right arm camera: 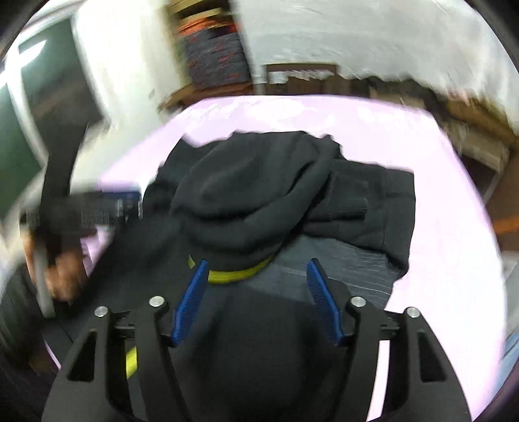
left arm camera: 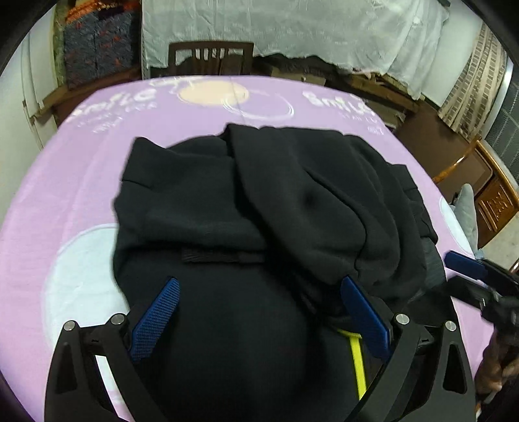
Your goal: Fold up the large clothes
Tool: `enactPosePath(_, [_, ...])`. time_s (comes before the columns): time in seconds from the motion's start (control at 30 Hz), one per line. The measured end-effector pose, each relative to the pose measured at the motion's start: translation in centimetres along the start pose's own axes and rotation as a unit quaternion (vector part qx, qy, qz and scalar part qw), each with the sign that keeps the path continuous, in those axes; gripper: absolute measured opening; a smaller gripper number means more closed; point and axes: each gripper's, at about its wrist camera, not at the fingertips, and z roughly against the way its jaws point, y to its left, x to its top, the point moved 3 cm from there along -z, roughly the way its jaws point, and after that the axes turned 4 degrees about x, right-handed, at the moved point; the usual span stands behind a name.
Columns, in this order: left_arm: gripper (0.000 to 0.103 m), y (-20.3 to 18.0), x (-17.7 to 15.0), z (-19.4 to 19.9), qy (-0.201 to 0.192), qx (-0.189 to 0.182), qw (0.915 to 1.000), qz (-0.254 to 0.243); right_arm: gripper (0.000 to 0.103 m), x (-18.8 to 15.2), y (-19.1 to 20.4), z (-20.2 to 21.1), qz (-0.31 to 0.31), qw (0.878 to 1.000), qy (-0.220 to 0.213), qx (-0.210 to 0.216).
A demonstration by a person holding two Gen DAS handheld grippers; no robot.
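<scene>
Beneath left hand-held gripper (left arm camera: 259, 302) (spread): garment (left arm camera: 259, 201)

A lilac sheet (left arm camera: 65, 181) with pale circles and white lettering covers the table. Behind its far edge stands a dark wooden chair (left arm camera: 211, 58), and a white cloth (left arm camera: 292, 29) with a ragged lower hem hangs across the back. To the left a blue-and-orange patterned quilt stack (left arm camera: 97, 45) sits on a shelf. At right are a carved wooden cabinet (left arm camera: 493, 198) and a striped curtain (left arm camera: 476, 78).
</scene>
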Motion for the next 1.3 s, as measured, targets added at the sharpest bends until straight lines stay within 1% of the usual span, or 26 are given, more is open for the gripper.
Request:
enactPosePath(0.07, [0.099, 0.0, 0.5, -0.9, 0.009, 0.0, 0.9999, 0.012, 0.063, 1.4, -1.6, -1.5, -0.073, 0.997, 0.006, 0.017])
enactPosePath(0.1, [0.093, 0.2, 0.7, -1.1, 0.01, -0.001, 0.9998, 0.016, 0.063, 1.9, -2.1, -2.2, -0.1, 0.995, 0.009, 0.026])
enactPosePath(0.13, [0.081, 0.4, 0.9, -1.3, 0.012, -0.003, 0.9997, 0.019, 0.062, 2.4, -3.3, -3.5, -0.139, 0.989, 0.012, 0.045])
enactPosePath(0.17, [0.071, 0.5, 1.0, -1.3, 0.013, -0.005, 0.9997, 0.019, 0.052, 2.6, -4.2, -4.7, -0.166, 0.984, 0.019, 0.061])
enactPosePath(0.2, [0.054, 0.7, 1.3, -1.3, 0.014, -0.019, 0.9995, 0.019, 0.029, 2.6, -4.4, -5.7, -0.181, 0.98, 0.031, 0.07])
enactPosePath(0.23, [0.038, 0.7, 1.5, -1.0, 0.012, -0.027, 0.9994, 0.018, 0.019, 2.3, -4.0, -6.5, -0.19, 0.978, 0.042, 0.079])
enactPosePath(0.3, [0.023, 0.7, 1.8, -0.2, -0.006, -0.014, 0.9998, 0.009, 0.013, 2.3, -3.4, -6.9, -0.189, 0.978, 0.042, 0.081])
enactPosePath(0.33, [0.021, 0.7, 2.0, 0.3, -0.023, 0.006, 0.9997, 0.002, 0.013, 2.4, -2.9, -6.7, -0.179, 0.98, 0.035, 0.08])
enactPosePath(0.4, [0.021, 1.0, 2.2, 0.7, -0.034, 0.014, 0.9993, 0.003, 0.013, 2.8, -1.9, -6.0, -0.167, 0.981, 0.021, 0.091])
enactPosePath(0.47, [0.021, 1.3, 2.1, 0.3, -0.017, -0.017, 0.9996, 0.014, 0.013, 3.0, -1.5, -5.6, -0.178, 0.978, 0.014, 0.109])
enactPosePath(0.5, [0.026, 1.4, 1.8, 0.0, -0.008, -0.034, 0.9992, 0.021, 0.013, 2.8, -1.4, -5.7, -0.182, 0.977, 0.014, 0.109])
enactPosePath(0.53, [0.046, 1.4, 1.7, -0.1, -0.005, -0.04, 0.9989, 0.023, 0.013, 2.6, -1.6, -6.0, -0.184, 0.978, 0.018, 0.098])
enactPosePath(0.57, [0.059, 1.4, 1.5, -0.2, -0.005, -0.039, 0.9989, 0.027, 0.013, 2.1, -2.0, -6.5, -0.186, 0.979, 0.026, 0.085])
enactPosePath(0.6, [0.076, 1.5, 1.5, -0.1, -0.01, -0.035, 0.9989, 0.03, 0.013, 1.7, -2.4, -6.8, -0.19, 0.978, 0.033, 0.08])
enactPosePath(0.67, [0.078, 1.5, 1.6, -0.2, -0.014, -0.038, 0.9987, 0.033, 0.013, 0.6, -3.6, -7.7, -0.213, 0.972, 0.046, 0.086])
enactPosePath(0.77, [0.078, 1.5, 2.0, -0.6, -0.003, -0.061, 0.9969, 0.05, 0.014, 0.3, -4.3, -8.0, -0.229, 0.966, 0.047, 0.106])
enactPosePath(0.9, [0.078, 1.8, 2.2, 0.9, -0.018, -0.093, 0.9935, 0.063, 0.014, 0.5, -4.2, -8.0, -0.218, 0.97, 0.048, 0.097])
enactPosePath(0.93, [0.083, 1.9, 2.2, 1.2, -0.019, -0.11, 0.9913, 0.069, 0.014, 0.5, -4.1, -8.0, -0.216, 0.97, 0.047, 0.097])
enactPosePath(1.0, [0.087, 1.8, 2.1, 1.2, -0.01, -0.127, 0.9886, 0.08, 0.014, 0.4, -4.1, -8.1, -0.218, 0.97, 0.047, 0.098])
enactPosePath(1.07, [0.087, 1.2, 1.9, 0.2, 0.009, -0.131, 0.9883, 0.077, 0.015, 0.4, -4.1, -7.9, -0.22, 0.969, 0.047, 0.101])
enactPosePath(1.1, [0.086, 0.9, 1.8, -0.2, 0.017, -0.127, 0.9891, 0.072, 0.015, 0.4, -4.2, -8.0, -0.221, 0.969, 0.047, 0.101])
enactPosePath(1.13, [0.067, 0.4, 1.7, -0.9, 0.027, -0.116, 0.9908, 0.064, 0.015, 0.4, -4.2, -8.0, -0.221, 0.969, 0.047, 0.101])
enactPosePath(1.17, [0.053, -0.1, 1.7, -1.5, 0.034, -0.116, 0.9912, 0.055, 0.015, 0.4, -4.1, -7.9, -0.221, 0.969, 0.047, 0.1])
enactPosePath(1.2, [0.02, -0.5, 1.6, -1.8, 0.043, -0.122, 0.9906, 0.045, 0.015, 0.4, -4.1, -7.9, -0.22, 0.969, 0.047, 0.099])
enactPosePath(1.23, [0.019, -0.7, 1.6, -1.8, 0.044, -0.112, 0.9919, 0.039, 0.014, 0.4, -4.1, -8.0, -0.22, 0.97, 0.047, 0.097])
enactPosePath(1.3, [0.017, -0.8, 2.0, -0.3, 0.007, -0.089, 0.9956, 0.029, 0.01, 0.7, -3.8, -7.8, -0.214, 0.971, 0.045, 0.098])
